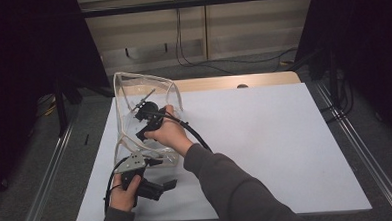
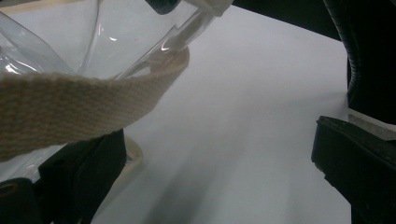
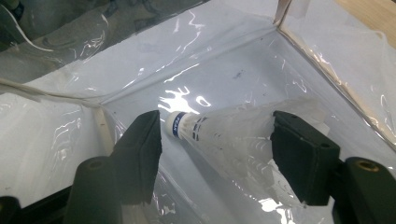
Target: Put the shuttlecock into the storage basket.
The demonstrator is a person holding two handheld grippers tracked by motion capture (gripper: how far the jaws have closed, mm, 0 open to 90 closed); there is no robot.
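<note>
A: High view first; what is on the desk [image 1: 266,152]?

B: A clear bag [image 1: 146,115] stands open near the left edge; the right gripper [image 1: 143,109] reaches down into its mouth, hand wrapped round the body; the left gripper [image 1: 160,188] lies level on the desk just in front of the bag, by its near bottom corner.

A: Left gripper view?

B: A cream strap [image 2: 79,105] of the bag runs across the frame above the one finger [image 2: 79,179] at the left; the other finger stands well apart at the right edge; so the fingers are open, with bare desk between them; I think the strap rests over the left one rather than being gripped, though the close view makes that hard to tell.

A: And the right gripper view?

B: Here the shuttlecock [image 3: 224,140] lies on the bag's floor, on its side; its long axis runs straight across the gap, cork tip just beside one finger [image 3: 137,156], the feather skirt reaching the other; the fingers stand spread, and I see no squeeze on it.

A: So which way does it lie for the next move?

B: Directly between the right fingers, end to end; the right hand is the nearer by far; closing would pinch it lengthwise, lifting away would leave it in the bag.
</note>
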